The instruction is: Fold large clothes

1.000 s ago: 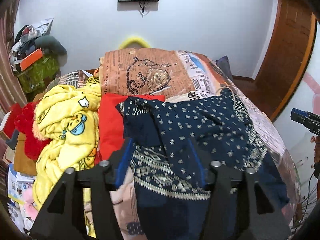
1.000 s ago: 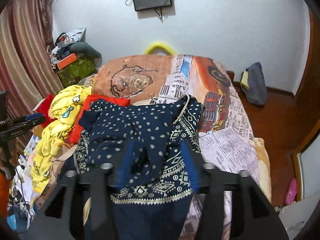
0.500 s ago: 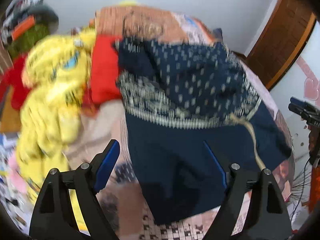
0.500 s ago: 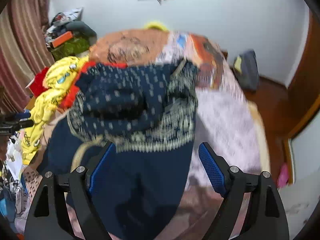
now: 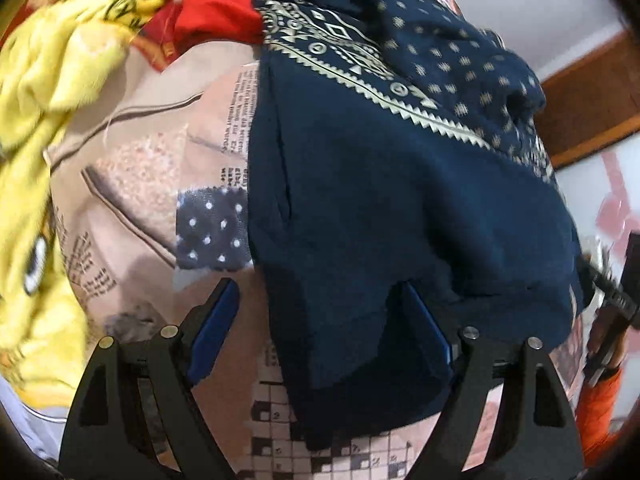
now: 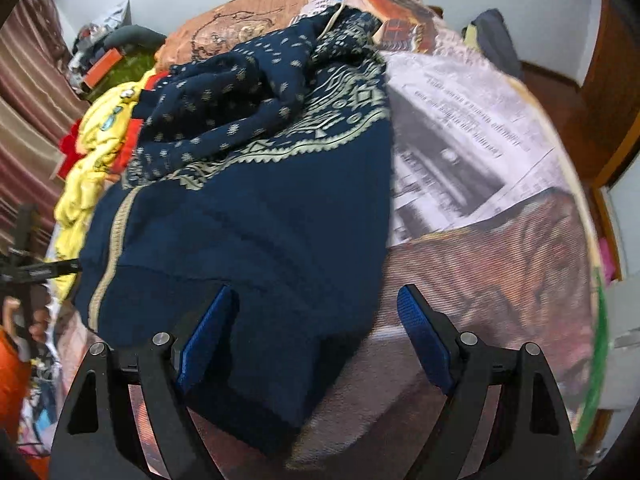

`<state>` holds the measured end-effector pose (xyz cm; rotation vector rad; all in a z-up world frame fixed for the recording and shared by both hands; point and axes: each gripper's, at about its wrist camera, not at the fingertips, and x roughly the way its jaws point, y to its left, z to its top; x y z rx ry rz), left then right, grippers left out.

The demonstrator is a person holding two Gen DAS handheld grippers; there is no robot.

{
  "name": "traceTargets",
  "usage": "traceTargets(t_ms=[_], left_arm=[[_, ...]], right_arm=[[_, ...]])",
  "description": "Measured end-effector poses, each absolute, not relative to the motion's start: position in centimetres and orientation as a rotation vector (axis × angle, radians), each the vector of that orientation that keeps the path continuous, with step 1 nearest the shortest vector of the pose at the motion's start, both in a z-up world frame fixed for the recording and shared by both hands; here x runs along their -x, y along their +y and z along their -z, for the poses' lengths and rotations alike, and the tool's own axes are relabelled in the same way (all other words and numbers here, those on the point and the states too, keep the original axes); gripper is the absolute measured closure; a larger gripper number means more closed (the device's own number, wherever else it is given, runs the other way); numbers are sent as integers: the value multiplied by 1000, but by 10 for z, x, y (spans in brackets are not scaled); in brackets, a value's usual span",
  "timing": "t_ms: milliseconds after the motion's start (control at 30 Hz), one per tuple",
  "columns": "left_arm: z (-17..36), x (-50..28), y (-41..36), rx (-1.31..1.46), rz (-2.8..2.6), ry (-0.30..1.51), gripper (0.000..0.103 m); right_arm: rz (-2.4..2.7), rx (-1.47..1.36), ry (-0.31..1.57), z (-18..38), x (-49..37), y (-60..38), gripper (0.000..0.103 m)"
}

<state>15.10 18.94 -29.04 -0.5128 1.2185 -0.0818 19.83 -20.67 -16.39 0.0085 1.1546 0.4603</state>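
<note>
Even, soft indoor light is falling on both views, no glare. Motion blur is smearing the yellow blanket (image 5: 48, 92) and bedsheet (image 6: 492, 280). Fisheye is bending edges; dark vignette is cutting the corners.

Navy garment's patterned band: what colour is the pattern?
Cream geometric motifs on the navy garment; clearest in the right wrist view.

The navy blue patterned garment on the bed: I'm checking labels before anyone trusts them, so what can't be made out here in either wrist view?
- Navy blue patterned garment: its type; bunched top hides collar and sleeves, both views.
- Its near hem: covered by the left gripper and right gripper frames; contact unclear.
- Yellow fleece blanket: blurred, cut by the left view's edge.
- Newspaper-print bedsheet: text smeared, right view.
</note>
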Motion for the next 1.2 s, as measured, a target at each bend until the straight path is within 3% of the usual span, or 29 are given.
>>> traceTargets(t_ms=[67,133,233,300,400,767,1000,1200], left_arm=[[290,-150,185,527,93,1201,27],[289,-149,180,544,111,1188,36],[288,-149,174,546,133,1177,50],[285,-149,171,565,157,1172,73],[278,-153,169,576,173,1169,85],[176,-163,168,415,184,898,89],[116,-209,191,389,160,746,90],[98,-269,211,430,112,708,90]], right_arm=[[-478,-38,1152,168,-199,-206,23],[-494,-45,1136,168,-199,-203,33],[-519,-74,1139,167,-200,-200,51],[-537,-82,1146,168,-201,-197,66],[-578,-111,1157,165,-203,-194,82],[-612,-78,1021,117,-223,-183,92],[-599,-84,899,70,-268,-175,94],[-593,-101,828,48,-324,-163,94]])
